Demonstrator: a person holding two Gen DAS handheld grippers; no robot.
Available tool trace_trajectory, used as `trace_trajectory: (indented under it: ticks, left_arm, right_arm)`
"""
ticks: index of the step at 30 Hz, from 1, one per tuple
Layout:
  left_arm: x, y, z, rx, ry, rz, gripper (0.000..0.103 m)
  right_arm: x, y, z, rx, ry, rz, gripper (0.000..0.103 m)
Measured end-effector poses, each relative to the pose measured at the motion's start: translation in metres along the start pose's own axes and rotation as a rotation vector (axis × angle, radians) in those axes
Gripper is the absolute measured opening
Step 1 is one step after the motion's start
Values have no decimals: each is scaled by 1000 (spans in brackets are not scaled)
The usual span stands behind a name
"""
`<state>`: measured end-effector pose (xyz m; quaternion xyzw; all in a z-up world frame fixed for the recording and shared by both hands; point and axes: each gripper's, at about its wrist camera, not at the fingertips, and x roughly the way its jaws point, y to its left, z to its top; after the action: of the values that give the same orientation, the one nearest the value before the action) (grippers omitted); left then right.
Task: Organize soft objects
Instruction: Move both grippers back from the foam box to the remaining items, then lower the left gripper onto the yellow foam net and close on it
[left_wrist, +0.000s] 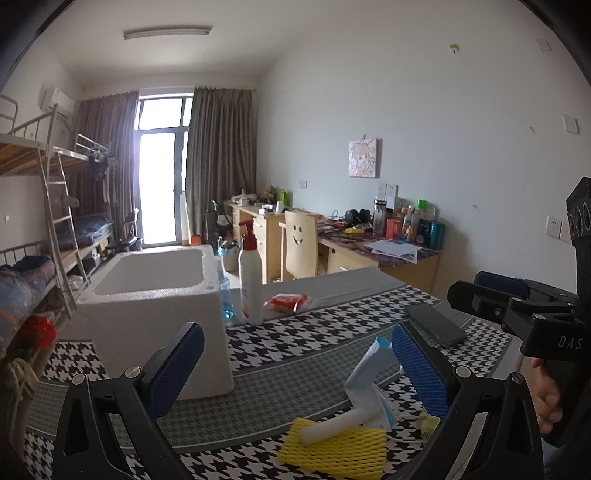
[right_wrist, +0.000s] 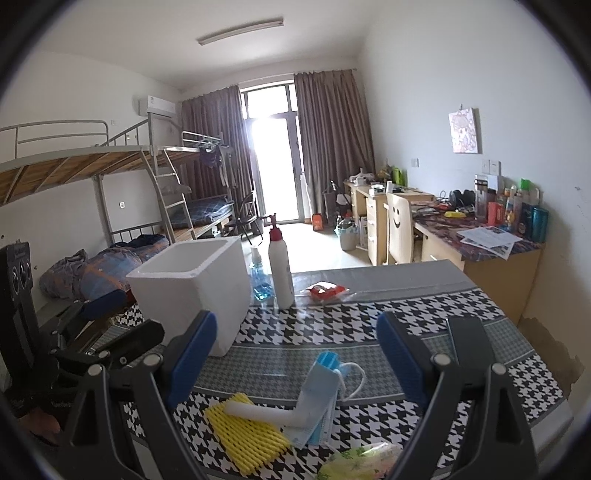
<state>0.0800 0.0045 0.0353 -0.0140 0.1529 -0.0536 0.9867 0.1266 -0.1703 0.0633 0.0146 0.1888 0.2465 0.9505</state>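
1. Left wrist view is showing my left gripper (left_wrist: 295, 369) hanging released over the near table edge, jaws wide apart and gripping nothing.
2. I am seeing the soft pile just ahead and slightly right of it: a yellow foam net (left_wrist: 332, 445), a white foam tube (left_wrist: 334, 424) lying across it, and blue face masks (left_wrist: 369, 380) behind.
3. I am holding my right gripper (right_wrist: 295, 358) released too, with the same pile between and below its fingers.
4. I am judging the foam tube's long axis as running left to right, rising toward the masks, so the jaws should close across it.
5. I am reckoning the right gripper nearer; the white foam box (right_wrist: 192, 284) is waiting far left, open at the top.
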Motion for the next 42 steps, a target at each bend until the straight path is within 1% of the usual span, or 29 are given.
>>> trace_trajectory:
  ticks: [6,9,29,37,42]
  left_arm:
    - [7,-2,-8,-6,20,-12,102]
    - [9,-2,-13,-3,29,-6,102]
    - [28,-12,-46,-7,149,-22,102]
    - [36,-13,-62,-17,218,-32,102]
    - [46,-16,-73,-22,278,-39,102]
  right_arm:
    - [0,-4,-9,3,10,-13,91]
    - [3,-6,-12,11,21,-25,91]
    - [30,-20,-32,44,112,-38,91]
    - [40,-27,-40,57,154,-39,91]
    - [49,-30,-44,71,191,-46,91]
